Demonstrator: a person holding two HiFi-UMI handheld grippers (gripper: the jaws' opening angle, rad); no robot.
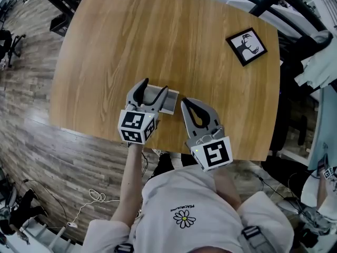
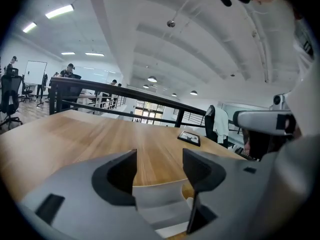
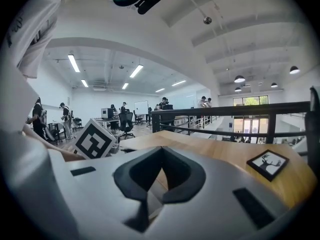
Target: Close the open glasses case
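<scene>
The grey glasses case (image 1: 169, 103) lies open on the wooden table (image 1: 158, 41), near its front edge. My left gripper (image 1: 154, 87) hangs over the case's left part with its jaws wide apart and nothing pressed between them. In the left gripper view the case (image 2: 160, 200) shows just below and between the two dark fingertips of the left gripper (image 2: 159, 159). My right gripper (image 1: 183, 101) is at the case's right end, its fingertips touching each other. In the right gripper view the right gripper (image 3: 160, 151) has its pads meeting at the tips and holds nothing.
A small black-framed picture (image 1: 246, 46) lies at the table's far right corner, also seen as the picture (image 2: 190, 138) and the picture (image 3: 268, 165). The left gripper's marker cube (image 3: 95, 140) shows left of my right jaws. Black railings and office chairs stand beyond the table.
</scene>
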